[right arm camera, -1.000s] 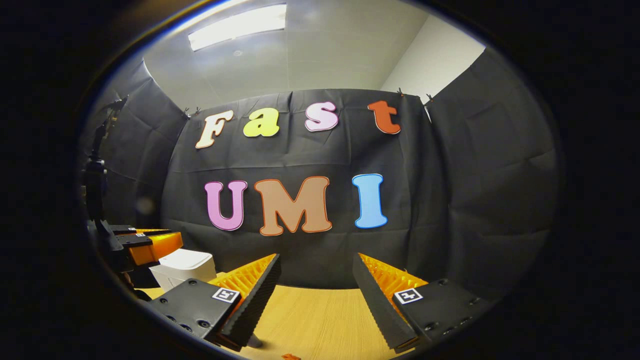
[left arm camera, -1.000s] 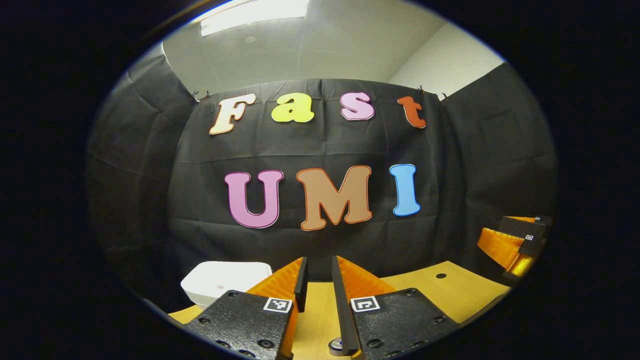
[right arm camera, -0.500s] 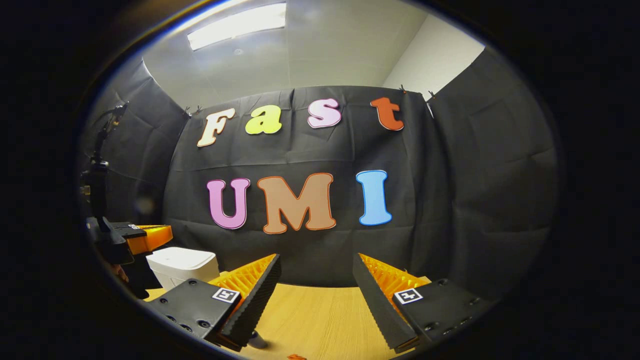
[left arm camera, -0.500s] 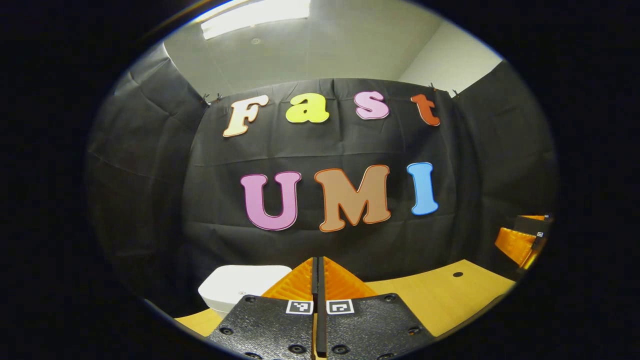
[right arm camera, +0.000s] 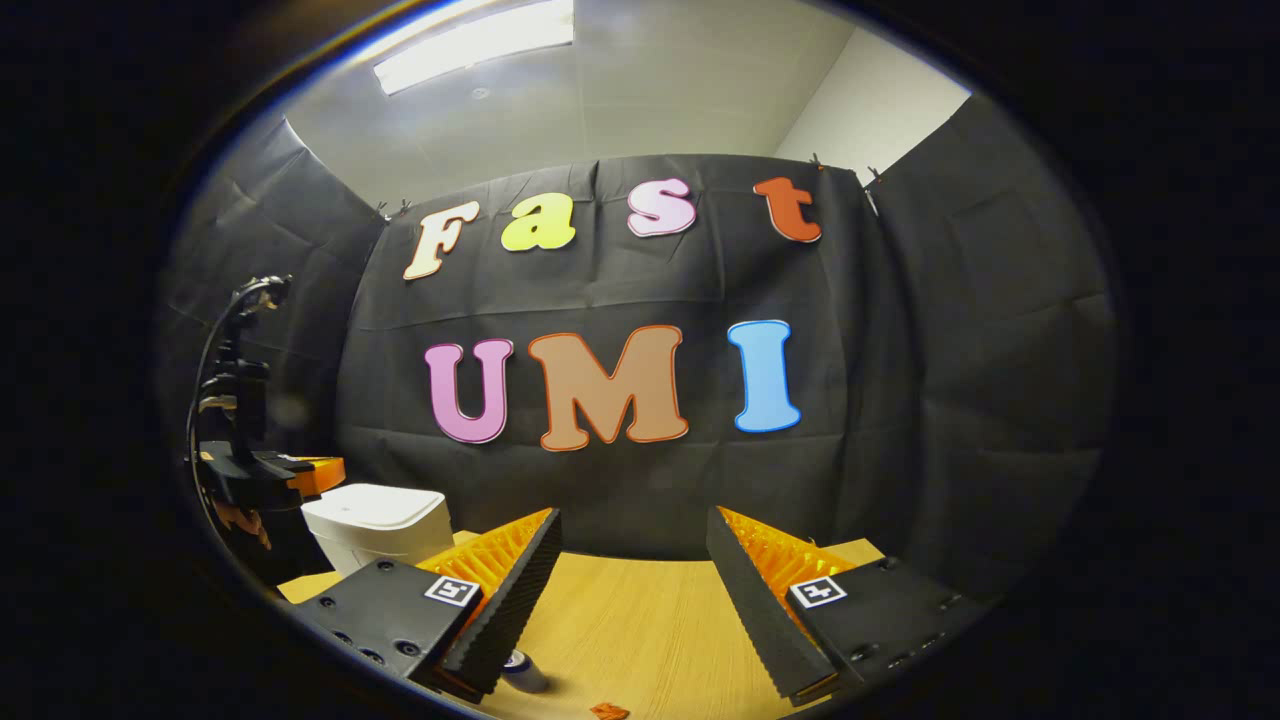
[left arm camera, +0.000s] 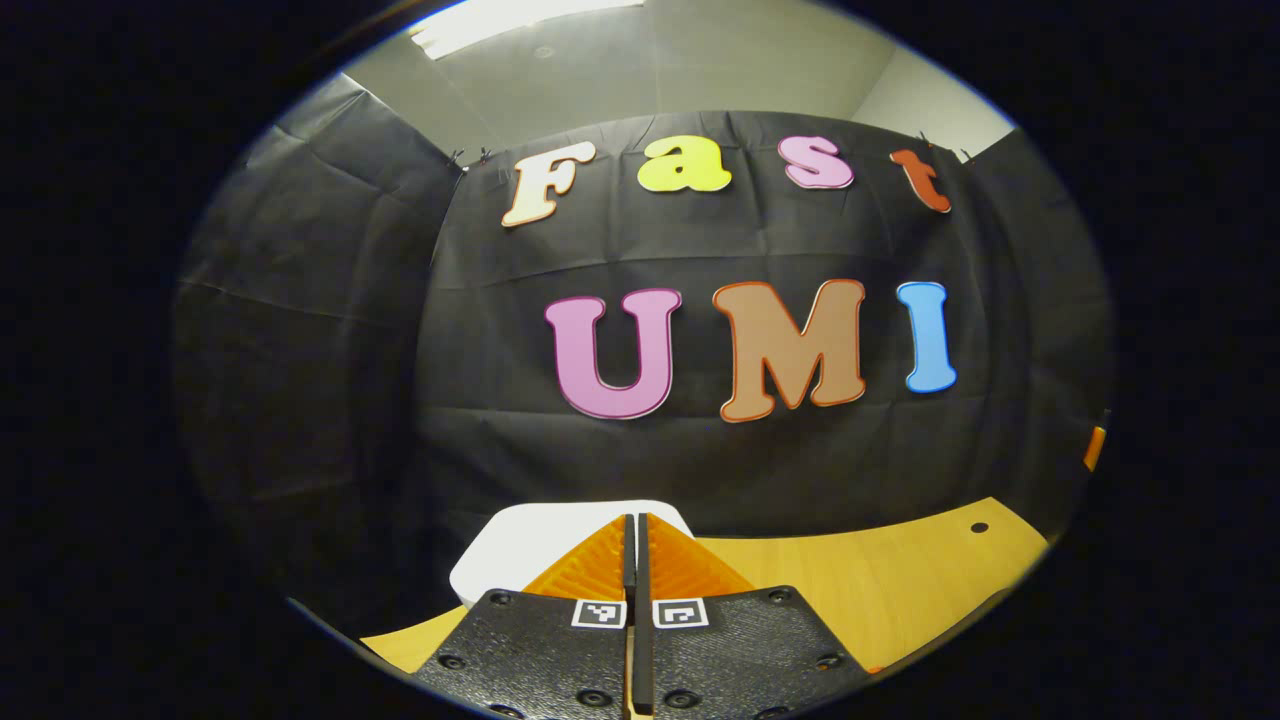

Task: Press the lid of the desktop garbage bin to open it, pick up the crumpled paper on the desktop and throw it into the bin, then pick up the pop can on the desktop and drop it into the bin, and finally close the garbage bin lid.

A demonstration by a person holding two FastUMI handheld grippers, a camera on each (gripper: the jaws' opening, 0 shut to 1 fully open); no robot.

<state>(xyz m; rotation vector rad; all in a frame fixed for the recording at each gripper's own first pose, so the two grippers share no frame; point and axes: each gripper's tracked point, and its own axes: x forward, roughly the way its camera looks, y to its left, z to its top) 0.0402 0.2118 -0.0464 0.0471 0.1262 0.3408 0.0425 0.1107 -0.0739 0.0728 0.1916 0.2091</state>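
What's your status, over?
Left gripper shut, empty, at closed white bin. Right gripper open, empty. Pop can on table.

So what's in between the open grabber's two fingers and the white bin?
Just bare wooden table, as the right gripper view shows. The right gripper is open and empty, and the white bin sits off to its left, lid down.

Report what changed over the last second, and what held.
The left gripper closed its fingers on nothing and swung toward the white plastic garbage bin, which now sits right ahead of its fingers. The right gripper stayed open over the wooden desktop; the bin's lid remains down.
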